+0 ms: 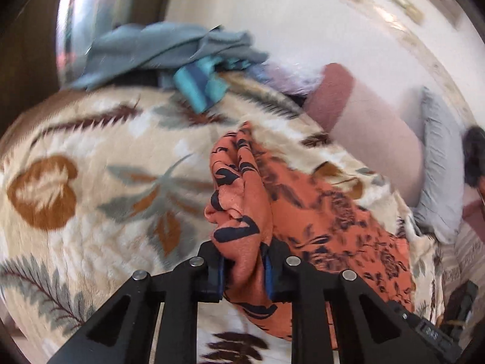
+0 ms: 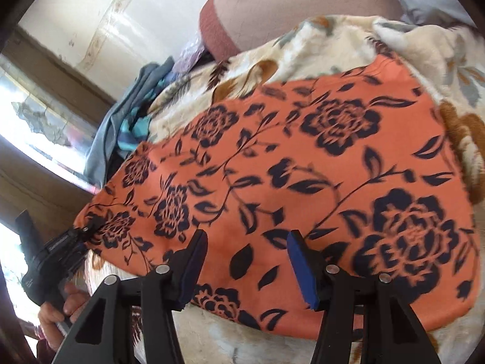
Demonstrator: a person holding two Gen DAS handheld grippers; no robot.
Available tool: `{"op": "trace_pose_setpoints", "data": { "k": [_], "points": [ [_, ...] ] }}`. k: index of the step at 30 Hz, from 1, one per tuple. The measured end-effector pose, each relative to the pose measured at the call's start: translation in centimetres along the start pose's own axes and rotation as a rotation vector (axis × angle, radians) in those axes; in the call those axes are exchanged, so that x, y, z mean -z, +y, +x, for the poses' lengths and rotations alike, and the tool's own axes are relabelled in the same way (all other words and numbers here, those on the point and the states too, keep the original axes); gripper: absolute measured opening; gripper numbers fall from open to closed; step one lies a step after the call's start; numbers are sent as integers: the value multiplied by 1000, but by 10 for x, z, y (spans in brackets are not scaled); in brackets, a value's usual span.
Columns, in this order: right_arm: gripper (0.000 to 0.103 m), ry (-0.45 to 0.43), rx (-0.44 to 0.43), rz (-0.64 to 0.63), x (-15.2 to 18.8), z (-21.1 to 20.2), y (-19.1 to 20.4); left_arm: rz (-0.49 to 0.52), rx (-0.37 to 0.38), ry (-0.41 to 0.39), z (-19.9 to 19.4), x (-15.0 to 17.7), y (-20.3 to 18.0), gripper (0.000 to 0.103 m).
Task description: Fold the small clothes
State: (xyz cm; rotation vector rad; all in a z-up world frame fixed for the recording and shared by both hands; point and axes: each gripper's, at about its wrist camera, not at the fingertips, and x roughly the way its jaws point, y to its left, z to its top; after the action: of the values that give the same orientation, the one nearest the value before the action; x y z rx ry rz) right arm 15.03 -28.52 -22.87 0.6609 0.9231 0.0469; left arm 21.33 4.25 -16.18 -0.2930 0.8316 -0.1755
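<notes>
An orange garment with dark blue flowers [image 2: 303,157] lies spread on a cream leaf-patterned blanket [image 1: 91,182]. My left gripper [image 1: 244,268] is shut on a bunched edge of this garment [image 1: 242,200]; in the right wrist view it [image 2: 60,251] grips the garment's left corner. My right gripper [image 2: 245,264] is open, its blue-padded fingers [image 2: 303,270] hovering just over the garment's near edge, holding nothing.
A pile of grey-blue and teal clothes [image 1: 169,57] sits at the blanket's far edge, also in the right wrist view [image 2: 130,115]. A pink bolster [image 1: 363,133] and a grey pillow [image 1: 442,163] lie to the right. A window [image 2: 36,127] is at left.
</notes>
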Motion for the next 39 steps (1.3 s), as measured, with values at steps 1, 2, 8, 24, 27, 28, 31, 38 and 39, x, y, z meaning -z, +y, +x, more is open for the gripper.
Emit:
{"op": "trace_pose_setpoints", "data": {
  "k": [1, 2, 8, 24, 27, 28, 31, 38, 39],
  "points": [
    [58, -19, -2, 28, -2, -6, -8, 42, 17, -17, -8, -4, -15, 20],
    [58, -34, -5, 56, -5, -11, -16, 76, 34, -30, -15, -6, -28, 20],
    [58, -129, -18, 178, -15, -47, -59, 279, 167, -62, -49, -4, -124, 19],
    [63, -306, -164, 644, -19, -123, -206, 540, 451, 212, -5, 114, -278, 60],
    [63, -284, -165, 599, -27, -116, -195, 460, 392, 79, -19, 84, -239, 81],
    [63, -286, -164, 572, -31, -115, -188, 447, 346, 60, -19, 74, -229, 81],
    [63, -313, -210, 443, -37, -118, -160, 437, 183, 53, -3, 62, -203, 81],
    [57, 33, -133, 318, -26, -50, -118, 591, -41, 268, 65, 118, -179, 81],
    [42, 77, -97, 366, -21, -38, -128, 574, -30, 266, 65, 120, -175, 81]
  ]
}}
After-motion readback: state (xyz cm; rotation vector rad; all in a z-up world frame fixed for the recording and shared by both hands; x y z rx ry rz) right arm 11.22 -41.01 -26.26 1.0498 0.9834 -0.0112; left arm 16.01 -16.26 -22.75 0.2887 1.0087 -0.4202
